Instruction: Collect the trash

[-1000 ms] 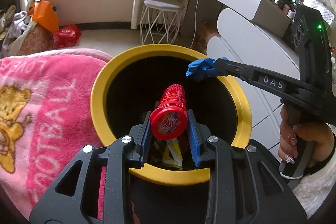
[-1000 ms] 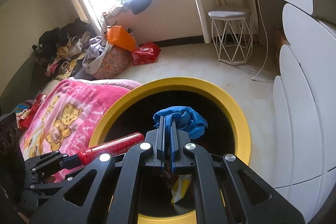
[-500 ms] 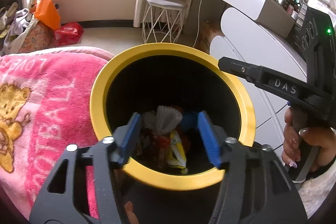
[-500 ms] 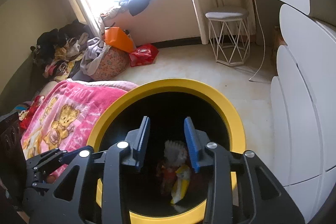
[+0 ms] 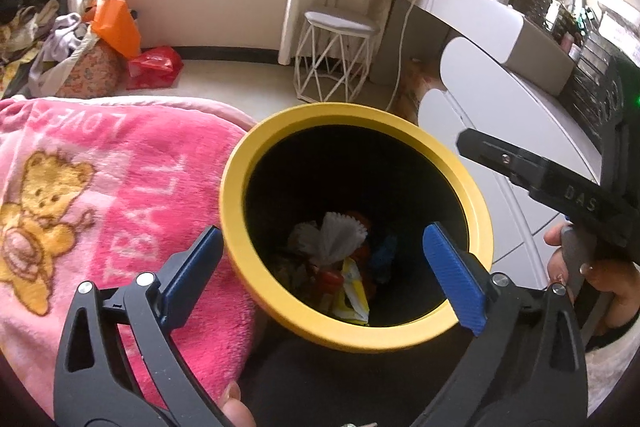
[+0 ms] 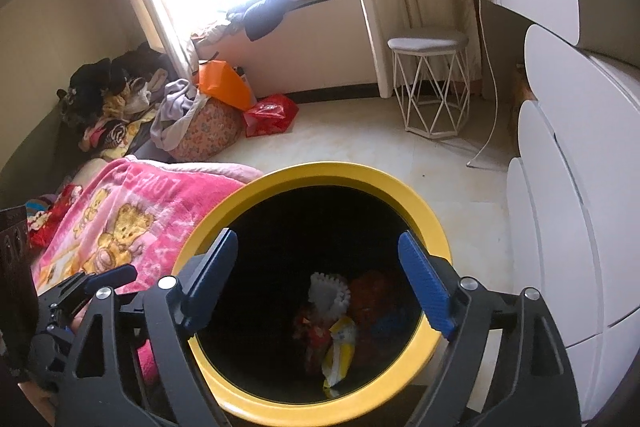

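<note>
A: Both empty over the bin (image 5: 280, 301). Left hand-held gripper (image 5: 320, 267) spread wide, nothing between the pads (image 5: 452, 277). Right hand-held gripper (image 6: 316, 273) just as wide apart, also bare.

B: And the trash (image 5: 340, 267)?

A: Down at the bottom of the bin. White crumpled paper (image 6: 328, 293) on top, yellow wrapper (image 6: 340, 347) beside it, something red and something blue next to those. All well below the yellow rim.

B: So, drop done by the look of it. Next, probably: back away and search for more.

A: Agreed. Best to lift straight up first, clear of the rim, before swinging sideways. Left pad just outside the rim on the blanket (image 5: 100, 207) side, so easy to snag the fleece or nudge the bin.

B: Keep the fingers apart?

A: Yes, no reason to close on nothing. Ready for the next piece that way.

B: Anything obvious to grab?

A: Hard to say. Red bag (image 6: 270, 115) and orange bag (image 6: 224, 85) on the floor by the clothes pile, possibly trash, possibly not. Small red packet (image 6: 52, 221) at the far edge of the blanket, too small to identify.

B: Stool (image 6: 430, 83) and cable (image 6: 490, 67) near the path.

A: Worth a wide berth on the right.
</note>
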`<state>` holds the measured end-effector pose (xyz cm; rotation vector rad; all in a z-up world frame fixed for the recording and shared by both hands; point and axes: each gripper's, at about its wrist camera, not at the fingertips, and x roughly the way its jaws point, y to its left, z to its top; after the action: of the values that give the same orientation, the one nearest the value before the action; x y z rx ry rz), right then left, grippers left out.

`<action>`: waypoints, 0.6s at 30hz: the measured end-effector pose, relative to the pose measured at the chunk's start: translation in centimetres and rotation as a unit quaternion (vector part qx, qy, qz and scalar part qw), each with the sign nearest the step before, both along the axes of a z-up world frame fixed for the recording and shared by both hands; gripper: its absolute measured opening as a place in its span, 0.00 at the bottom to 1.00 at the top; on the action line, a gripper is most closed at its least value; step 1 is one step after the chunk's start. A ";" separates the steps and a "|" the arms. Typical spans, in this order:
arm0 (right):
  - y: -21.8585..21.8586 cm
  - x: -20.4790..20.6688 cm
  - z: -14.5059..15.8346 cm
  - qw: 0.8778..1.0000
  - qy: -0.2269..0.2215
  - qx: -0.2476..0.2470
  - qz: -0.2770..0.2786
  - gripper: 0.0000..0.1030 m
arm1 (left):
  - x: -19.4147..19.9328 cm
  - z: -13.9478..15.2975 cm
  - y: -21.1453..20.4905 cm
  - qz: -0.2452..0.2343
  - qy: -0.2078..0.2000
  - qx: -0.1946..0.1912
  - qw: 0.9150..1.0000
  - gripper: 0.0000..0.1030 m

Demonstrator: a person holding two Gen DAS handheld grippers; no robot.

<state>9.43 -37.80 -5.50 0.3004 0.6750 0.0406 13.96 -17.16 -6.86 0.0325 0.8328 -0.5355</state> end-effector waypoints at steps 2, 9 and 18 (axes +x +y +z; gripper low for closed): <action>0.2 -0.3 0.3 1.000 -0.003 -0.005 0.000 0.86 | -0.1 0.4 0.6 0.010 -0.003 -0.005 1.000 0.89; 1.6 -1.1 0.9 1.000 -0.011 -0.021 0.007 0.89 | -0.3 1.3 2.9 0.049 -0.011 -0.011 0.999 0.89; 4.2 -2.8 1.5 0.999 -0.036 -0.035 0.021 0.94 | -1.5 2.4 5.4 0.089 -0.036 -0.005 0.995 0.90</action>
<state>6.59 -33.61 -3.99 0.2157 0.6102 0.0681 12.42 -11.75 -4.43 -0.0318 0.7549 -0.3677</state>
